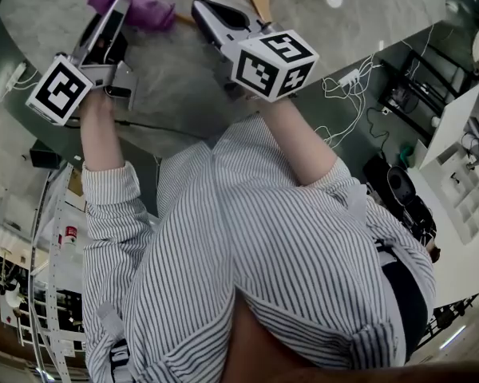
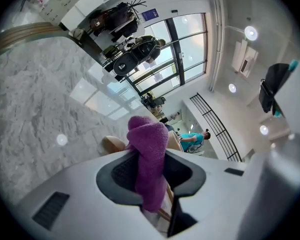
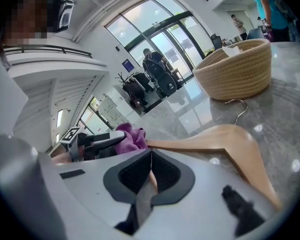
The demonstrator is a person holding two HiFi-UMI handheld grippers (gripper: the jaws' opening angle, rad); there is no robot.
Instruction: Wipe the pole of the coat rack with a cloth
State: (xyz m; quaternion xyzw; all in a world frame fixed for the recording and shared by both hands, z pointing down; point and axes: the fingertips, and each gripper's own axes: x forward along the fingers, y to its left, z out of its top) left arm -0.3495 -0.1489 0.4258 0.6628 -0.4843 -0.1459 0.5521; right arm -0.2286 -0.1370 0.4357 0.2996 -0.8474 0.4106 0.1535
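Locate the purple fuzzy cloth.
Head view, top left: purple cloth clamped in the left gripper, beside the pale wooden hanger on the grey marble table.

No lettering is legible anywhere. A blue sign (image 2: 151, 15) by the windows (image 2: 190, 44) is too small to read.

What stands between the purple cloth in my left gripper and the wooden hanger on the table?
Nothing visible does. The purple cloth, clamped in the left gripper, appears to rest against one arm of the wooden hanger. The right gripper is shut on that hanger beside it.
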